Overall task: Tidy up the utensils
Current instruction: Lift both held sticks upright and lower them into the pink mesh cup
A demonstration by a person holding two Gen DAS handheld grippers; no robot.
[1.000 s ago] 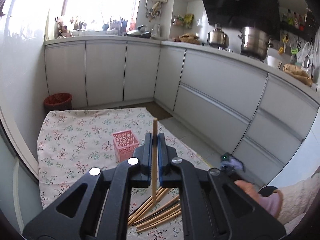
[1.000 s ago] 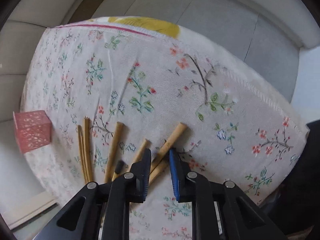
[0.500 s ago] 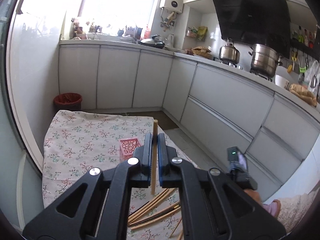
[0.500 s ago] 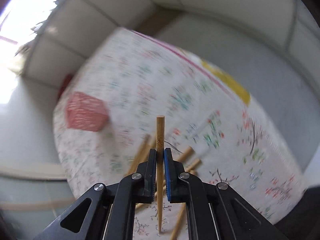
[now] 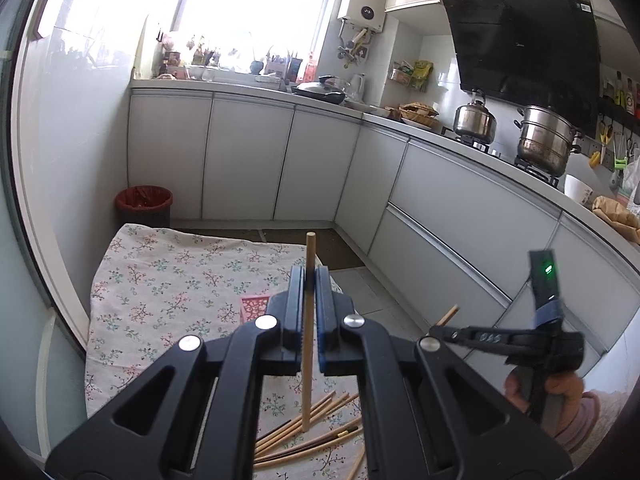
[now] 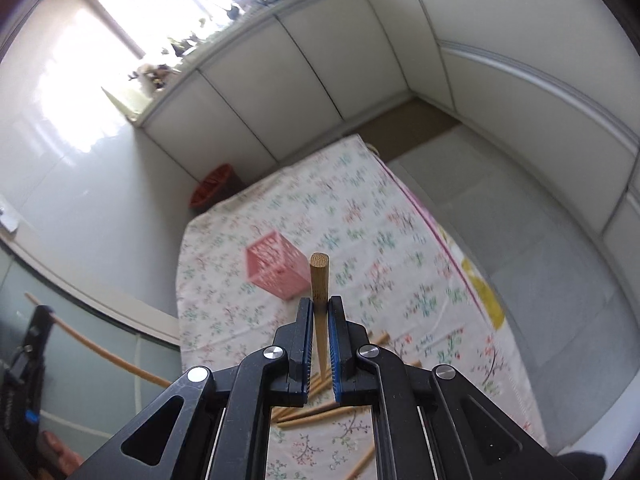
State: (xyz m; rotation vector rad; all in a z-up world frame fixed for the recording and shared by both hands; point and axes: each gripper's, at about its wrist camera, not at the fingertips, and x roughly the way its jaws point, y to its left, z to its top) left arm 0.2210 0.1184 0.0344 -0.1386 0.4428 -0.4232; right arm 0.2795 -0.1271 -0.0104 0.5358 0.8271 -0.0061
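Note:
My left gripper point(image 5: 308, 280) is shut on a wooden chopstick point(image 5: 307, 332) that stands upright between its pads, above the flowered cloth point(image 5: 160, 280). My right gripper point(image 6: 320, 312) is shut on another chopstick point(image 6: 319, 280), thick end up. In the left wrist view the right gripper point(image 5: 434, 330) shows at the right with its chopstick tip point(image 5: 448, 315). A pink perforated basket point(image 6: 276, 270) stands on the cloth ahead of the right gripper; the left gripper mostly hides the basket point(image 5: 254, 306) in its own view. Several loose chopsticks point(image 5: 312, 436) lie on the cloth below both grippers.
White kitchen cabinets point(image 5: 248, 160) wrap round the back and right. A red waste bin point(image 5: 144, 204) stands beyond the cloth's far corner. Pots point(image 5: 544, 140) sit on the stove at the right. Grey floor tiles point(image 6: 500, 208) lie right of the cloth.
The right gripper closed on a chopstick from the pile and lifted it, tilting up toward the pink basket. The left gripper rose and tilted up with its chopstick still held.

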